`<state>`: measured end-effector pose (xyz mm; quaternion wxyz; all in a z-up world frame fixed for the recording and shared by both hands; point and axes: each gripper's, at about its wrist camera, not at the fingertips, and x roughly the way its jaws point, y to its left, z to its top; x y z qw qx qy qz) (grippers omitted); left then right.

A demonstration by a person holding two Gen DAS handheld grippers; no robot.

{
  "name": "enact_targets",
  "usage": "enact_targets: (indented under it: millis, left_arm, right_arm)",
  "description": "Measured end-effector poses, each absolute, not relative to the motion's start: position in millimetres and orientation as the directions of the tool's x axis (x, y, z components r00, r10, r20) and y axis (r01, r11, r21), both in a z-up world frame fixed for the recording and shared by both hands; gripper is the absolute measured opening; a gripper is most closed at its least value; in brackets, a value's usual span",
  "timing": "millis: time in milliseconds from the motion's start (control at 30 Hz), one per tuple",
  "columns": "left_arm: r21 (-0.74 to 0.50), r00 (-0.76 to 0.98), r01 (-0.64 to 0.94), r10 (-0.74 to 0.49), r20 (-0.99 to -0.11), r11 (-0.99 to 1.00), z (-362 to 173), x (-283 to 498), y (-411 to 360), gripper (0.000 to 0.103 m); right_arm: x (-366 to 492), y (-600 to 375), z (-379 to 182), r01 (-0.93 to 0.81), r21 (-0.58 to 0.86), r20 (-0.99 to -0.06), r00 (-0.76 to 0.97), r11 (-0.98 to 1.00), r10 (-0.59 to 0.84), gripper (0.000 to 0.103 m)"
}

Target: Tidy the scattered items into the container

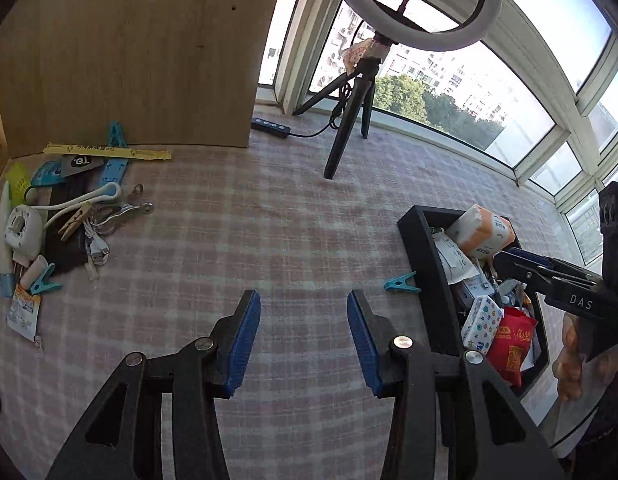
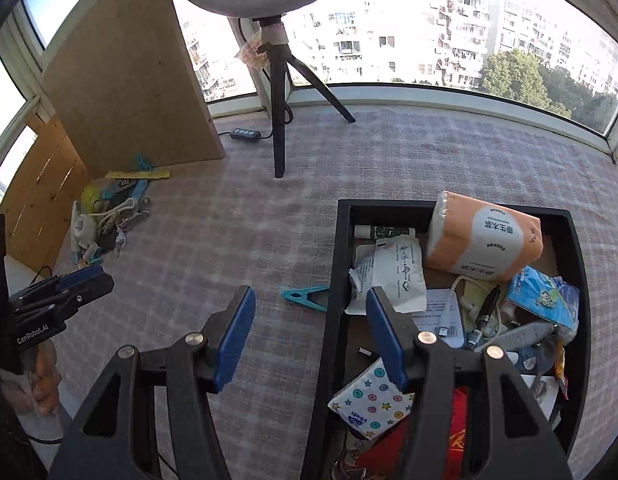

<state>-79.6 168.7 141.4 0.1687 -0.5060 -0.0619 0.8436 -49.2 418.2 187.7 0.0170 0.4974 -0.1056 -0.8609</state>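
A black container (image 2: 336, 264) sits on the checked cloth, holding an orange tissue pack (image 2: 485, 240), a star-print tissue pack (image 2: 369, 400), papers and several small items. A teal clip (image 2: 305, 298) lies just outside its left wall. My right gripper (image 2: 309, 294) hangs open and empty above that clip and the container's left rim. My left gripper (image 1: 303, 296) is open and empty over bare cloth, left of the container (image 1: 413, 240) and the teal clip (image 1: 401, 284). A pile of scattered items (image 1: 69, 220) lies far left: clips, cables, a yellow strip, a white tape roll.
A ring light on a black tripod (image 1: 345, 136) stands at the back centre, its cable controller (image 1: 271, 127) beside it. A wooden board (image 1: 141, 52) stands behind the pile. Windows line the back. A hand (image 1: 569, 360) holds the right gripper (image 1: 505, 258) over the container.
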Motion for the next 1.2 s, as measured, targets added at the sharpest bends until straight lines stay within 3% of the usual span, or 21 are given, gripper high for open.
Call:
enact_targets:
  millis: [367,400,467,533,633,1000,1200]
  left_arm:
    - [-0.174,-0.501,-0.070,0.186,-0.845,-0.982,159,-119,-32,0.038]
    - [-0.171,-0.503,-0.063,0.179,-0.846,-0.983,159,-126,-47,0.034]
    - [-0.176,-0.496,-0.049,0.177,-0.850,-0.983,156,-146,-79,0.010]
    - [-0.173,-0.488,-0.026,0.164,-0.857,-0.985,150,-171,-106,0.004]
    - [-0.151,-0.490,0.000,0.132,-0.861,-0.989,135,-209,-138,0.004]
    - [-0.298,-0.449,0.162,0.198,-0.871,-0.941,46,-307,-203,0.002]
    - [-0.359,-0.462,0.103,0.275,-0.843,-0.927,30,-325,-191,0.000]
  right_arm:
    - [-152,221,202,0.143,0.178,-0.822,-0.522,-0.974,-0.227,0.058]
    - [-164,206,200,0.145,0.174,-0.822,-0.523,-0.974,-0.225,0.058]
    - [-191,179,196,0.138,0.174,-0.823,-0.524,-0.975,-0.221,0.058]
    - [-218,157,190,0.137,0.183,-0.828,-0.513,-0.974,-0.227,0.058]
    - [-259,130,177,0.131,0.172,-0.842,-0.495,-0.976,-0.215,0.058]
    - [-359,71,105,0.083,0.156,-0.891,-0.419,-0.984,-0.176,0.058]
    - [-376,52,90,0.058,0.124,-0.892,-0.430,-0.991,-0.137,0.058]
